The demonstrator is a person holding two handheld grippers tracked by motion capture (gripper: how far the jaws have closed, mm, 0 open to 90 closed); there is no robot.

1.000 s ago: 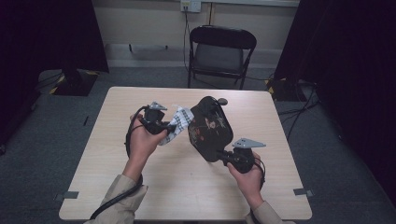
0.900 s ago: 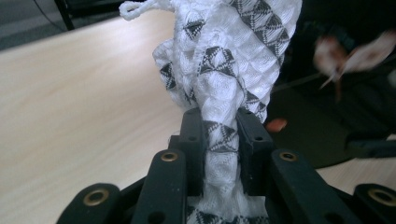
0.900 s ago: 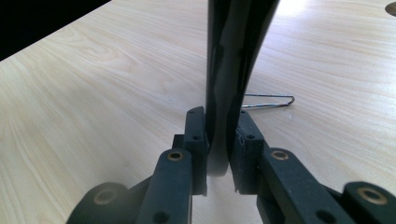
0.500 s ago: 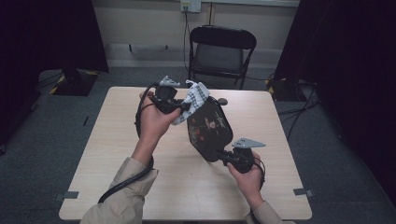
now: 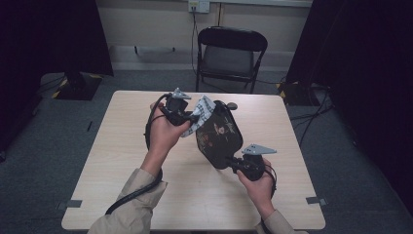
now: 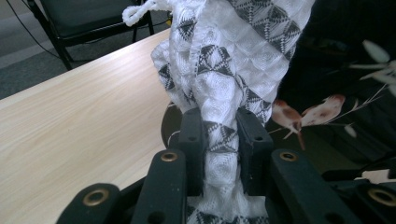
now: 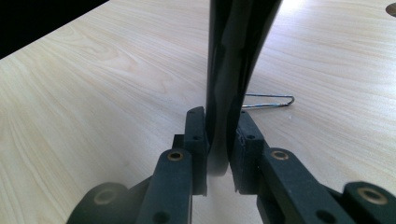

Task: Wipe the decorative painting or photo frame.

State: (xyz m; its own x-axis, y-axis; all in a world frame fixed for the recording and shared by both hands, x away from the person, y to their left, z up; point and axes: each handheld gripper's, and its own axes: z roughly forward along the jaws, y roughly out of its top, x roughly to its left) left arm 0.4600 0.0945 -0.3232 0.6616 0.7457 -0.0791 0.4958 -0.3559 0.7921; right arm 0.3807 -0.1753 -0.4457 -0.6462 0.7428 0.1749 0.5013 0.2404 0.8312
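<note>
The black tray [image 5: 219, 134] is pinched at its edge by the right gripper [image 5: 242, 165] and could be tipped over if the cloth [image 5: 200, 114], clamped in the left gripper [image 5: 187, 117], is rubbed too hard.

High view looks down; gripper views sit close, sharing the table [image 5: 122, 161]

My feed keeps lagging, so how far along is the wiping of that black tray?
Both grips look set: the right hand-held gripper clamps the black tray's rim, holding it tilted above the table. The left hand-held gripper presses the patterned cloth against its upper edge. Wiping is underway; how much remains cannot be judged.
</note>
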